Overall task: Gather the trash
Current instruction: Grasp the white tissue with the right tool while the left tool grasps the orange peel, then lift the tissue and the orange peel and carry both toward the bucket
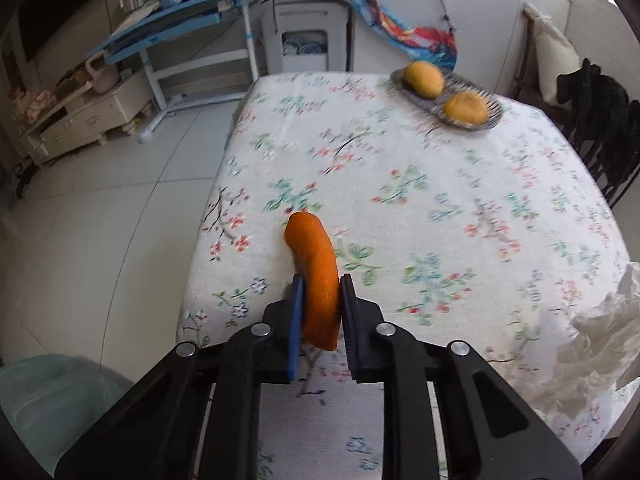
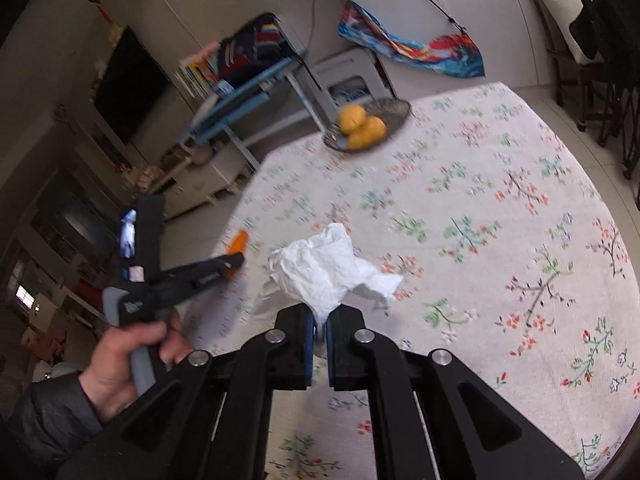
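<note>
A curved piece of orange peel (image 1: 314, 252) sits between the pads of my left gripper (image 1: 322, 280), which is shut on it just over the left edge of the floral tablecloth (image 1: 400, 184). My right gripper (image 2: 319, 312) is shut on a crumpled white tissue (image 2: 320, 268) that fans out above the cloth. The tissue (image 1: 592, 344) also shows at the right edge of the left wrist view. In the right wrist view a hand (image 2: 120, 364) holds the left gripper (image 2: 236, 260), and the orange peel (image 2: 239, 242) sticks out past its tips.
A wire basket (image 1: 492, 120) with two yellow fruits stands at the far side of the table (image 2: 480, 200). A pale green bin (image 1: 52, 400) is on the floor by the table's near left corner. Dark chairs (image 1: 600, 120) stand to the right, and a blue desk (image 1: 180, 20) is behind.
</note>
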Available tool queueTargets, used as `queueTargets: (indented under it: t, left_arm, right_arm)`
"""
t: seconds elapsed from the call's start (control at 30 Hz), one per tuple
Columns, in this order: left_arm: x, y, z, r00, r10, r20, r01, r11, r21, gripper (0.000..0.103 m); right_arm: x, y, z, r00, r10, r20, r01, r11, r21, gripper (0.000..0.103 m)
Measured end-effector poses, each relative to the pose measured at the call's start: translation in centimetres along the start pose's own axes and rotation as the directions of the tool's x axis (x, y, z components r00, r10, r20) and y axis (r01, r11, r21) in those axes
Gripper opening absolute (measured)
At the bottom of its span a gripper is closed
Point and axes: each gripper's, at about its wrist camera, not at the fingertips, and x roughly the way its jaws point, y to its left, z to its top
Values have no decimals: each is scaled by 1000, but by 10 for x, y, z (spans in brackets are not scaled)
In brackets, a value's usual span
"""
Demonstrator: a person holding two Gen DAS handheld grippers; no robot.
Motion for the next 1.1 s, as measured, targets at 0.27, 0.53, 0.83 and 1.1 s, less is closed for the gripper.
queueTargets:
  t: [0.27,0.53,0.83,1.1]
  left_arm:
    - [-61,-9,-8,985,-94,145,98,995,-22,17]
    - [-108,-6,-44,966,-119,228,138,988,-68,17]
    - [-138,-5,-85,961,-91,259,112,991,-67,17]
    - [-160,-7,-113,956,-94,279,110,993,-46,17]
  right_arm:
    - [-22,8,0,996,34,77,-32,999,-35,6]
    - [-42,8,-4,990,31,138,-26,999,-38,6]
    - [-63,9,-27,986,8,167,-3,1000,-29,6]
    - [-76,10,-54,985,-13,170,15,1000,-12,6]
